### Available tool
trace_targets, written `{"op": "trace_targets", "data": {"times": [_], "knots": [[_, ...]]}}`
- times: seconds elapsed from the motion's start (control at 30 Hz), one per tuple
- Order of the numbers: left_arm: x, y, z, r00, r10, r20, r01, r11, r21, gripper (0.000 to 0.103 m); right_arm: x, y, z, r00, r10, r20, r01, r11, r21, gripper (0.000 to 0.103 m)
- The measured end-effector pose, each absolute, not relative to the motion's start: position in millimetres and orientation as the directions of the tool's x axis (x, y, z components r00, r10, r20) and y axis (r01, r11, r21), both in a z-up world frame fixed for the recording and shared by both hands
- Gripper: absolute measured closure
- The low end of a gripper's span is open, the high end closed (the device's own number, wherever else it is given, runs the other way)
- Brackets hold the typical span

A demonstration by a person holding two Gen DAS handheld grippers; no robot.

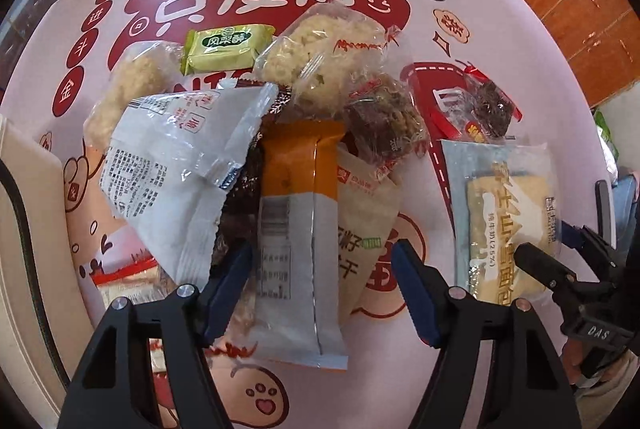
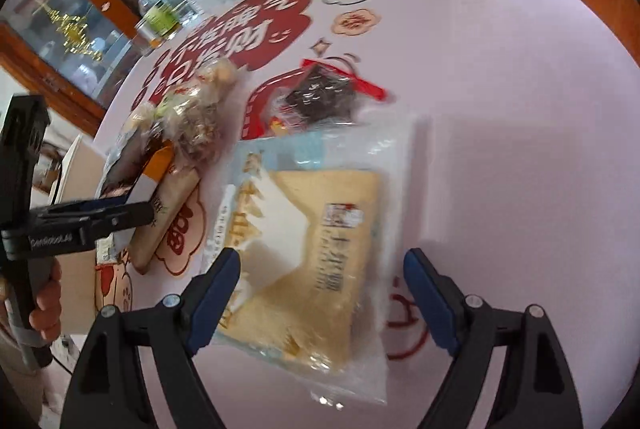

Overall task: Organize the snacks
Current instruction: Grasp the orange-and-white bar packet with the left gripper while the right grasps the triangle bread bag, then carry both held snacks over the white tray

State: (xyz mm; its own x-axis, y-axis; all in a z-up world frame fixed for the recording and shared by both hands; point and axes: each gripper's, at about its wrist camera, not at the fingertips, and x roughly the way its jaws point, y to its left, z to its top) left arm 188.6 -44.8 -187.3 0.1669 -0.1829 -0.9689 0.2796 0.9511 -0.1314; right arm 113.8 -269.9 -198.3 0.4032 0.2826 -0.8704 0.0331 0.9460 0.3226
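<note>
Orange-and-white snack packet, label-side up

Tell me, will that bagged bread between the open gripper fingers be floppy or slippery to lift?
The bread bag probably sags, since loose clear film extends past the slice. Its glossy wrap looks slippery. The soft bread likely squashes easily.

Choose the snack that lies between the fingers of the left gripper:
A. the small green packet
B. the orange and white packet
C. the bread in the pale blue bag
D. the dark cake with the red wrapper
B: in the left wrist view, the orange and white packet lies between the open left gripper fingers.
</note>
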Motion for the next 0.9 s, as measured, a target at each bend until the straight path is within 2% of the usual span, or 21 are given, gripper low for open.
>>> {"op": "trace_targets", "data": {"times": [0.03,0.1,0.17,0.23,0.27,0.3,0.37,0.6,0.73,0.9], "knots": [[189,-46,-189,0.167,-0.174,-0.970,0.287,0.950,-0.121,0.032,115,-267,-199,0.403,0.283,-0.871,0.019,0.948,0.317,0.021],[189,-48,-191,0.169,-0.165,-0.972,0.298,0.948,-0.109,0.032,117,-258,-199,0.406,0.262,-0.876,-0.014,0.960,0.281,0.036],[190,-50,-192,0.172,-0.155,-0.973,0.307,0.947,-0.097,0.034,117,-254,-196,0.411,0.307,-0.858,-0.051,0.948,0.315,0.059],[191,-51,-193,0.177,-0.129,-0.976,0.304,0.950,-0.070,0.046,116,-254,-190,0.420,0.345,-0.840,-0.058,0.933,0.354,0.073],[192,-51,-193,0.178,-0.113,-0.977,0.302,0.952,-0.055,0.056,116,-253,-187,0.424,0.348,-0.836,-0.066,0.933,0.354,0.077],[192,-49,-192,0.176,-0.112,-0.978,0.297,0.953,-0.055,0.062,115,-252,-184,0.427,0.345,-0.836,-0.075,0.934,0.348,0.078],[191,-43,-188,0.161,-0.150,-0.975,0.288,0.953,-0.099,0.066,113,-249,-179,0.426,0.344,-0.837,-0.099,0.937,0.335,0.080],[179,-44,-181,0.143,-0.154,-0.978,0.298,0.949,-0.106,0.066,102,-243,-163,0.438,0.346,-0.830,-0.140,0.938,0.317,0.083],[178,-52,-185,0.146,-0.121,-0.982,0.318,0.945,-0.070,0.065,99,-243,-154,0.449,0.341,-0.826,-0.151,0.940,0.306,0.084],[178,-61,-192,0.147,-0.095,-0.985,0.332,0.942,-0.041,0.061,92,-240,-147,0.460,0.326,-0.826,-0.162,0.945,0.283,0.084]]}}
